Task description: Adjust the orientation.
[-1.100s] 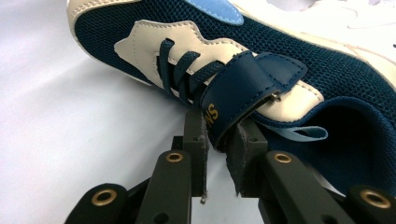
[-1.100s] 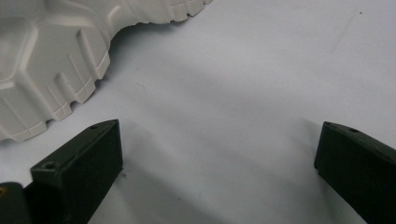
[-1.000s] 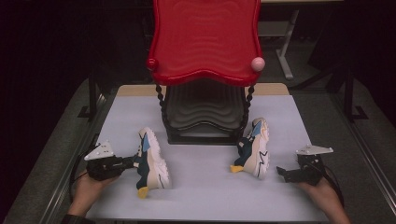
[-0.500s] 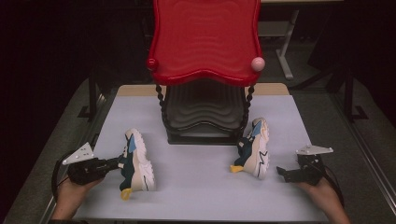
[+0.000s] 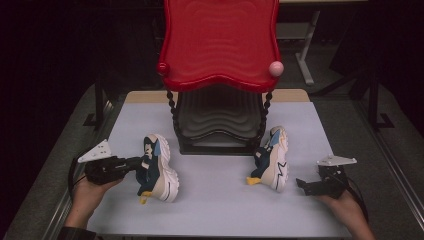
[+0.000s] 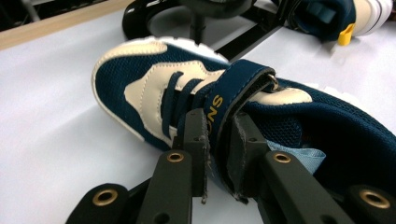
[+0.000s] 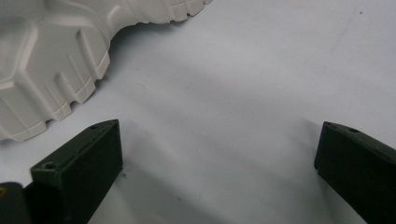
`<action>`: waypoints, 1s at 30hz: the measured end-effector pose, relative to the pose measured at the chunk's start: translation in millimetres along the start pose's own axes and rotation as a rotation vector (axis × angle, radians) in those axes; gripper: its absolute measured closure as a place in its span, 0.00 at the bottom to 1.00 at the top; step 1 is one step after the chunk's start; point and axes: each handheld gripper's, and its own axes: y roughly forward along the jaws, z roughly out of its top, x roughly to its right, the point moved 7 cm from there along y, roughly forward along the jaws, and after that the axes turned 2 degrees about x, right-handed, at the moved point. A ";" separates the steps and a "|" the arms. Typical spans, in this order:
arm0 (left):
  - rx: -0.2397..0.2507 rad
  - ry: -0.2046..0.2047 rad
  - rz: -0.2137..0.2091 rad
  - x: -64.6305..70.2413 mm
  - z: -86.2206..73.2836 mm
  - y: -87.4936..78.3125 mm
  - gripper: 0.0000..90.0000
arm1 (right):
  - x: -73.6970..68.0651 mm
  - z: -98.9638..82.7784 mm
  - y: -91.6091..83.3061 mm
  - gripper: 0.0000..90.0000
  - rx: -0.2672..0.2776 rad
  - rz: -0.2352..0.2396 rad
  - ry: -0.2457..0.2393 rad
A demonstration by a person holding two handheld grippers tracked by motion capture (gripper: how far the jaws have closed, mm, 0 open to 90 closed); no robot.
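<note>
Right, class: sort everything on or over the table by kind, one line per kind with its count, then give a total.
Shoes: 2, the left shoe clamped at its strap by the left gripper, and the right shoe lying on its side
Red two-tier stand: 1
Handheld grippers: 2, the left gripper and the right gripper, whose jaws stand wide apart
Total: 5

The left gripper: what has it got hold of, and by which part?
The left gripper holds the left shoe by its navy strap at the tongue, jaws pinched on it. The right gripper holds nothing.
</note>
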 end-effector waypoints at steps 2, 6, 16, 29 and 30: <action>0.003 0.004 -0.009 0.6 4.7 4.9 0.87 | 0.0 0.0 0.0 0.00 0.000 0.000 0.000; 0.000 0.014 -0.030 2.1 14.6 17.5 0.87 | 0.1 0.0 -0.1 0.00 0.000 0.000 0.000; -0.034 0.040 0.006 4.6 26.4 15.1 0.91 | 0.1 0.0 -0.1 0.00 0.000 0.000 0.000; -0.093 0.034 0.136 -19.7 12.3 -17.4 0.90 | 0.1 0.0 -0.1 0.00 -0.001 0.001 0.001; -0.095 0.032 0.141 -20.1 11.5 -17.3 0.90 | 0.1 0.0 -0.1 0.00 -0.001 0.000 0.001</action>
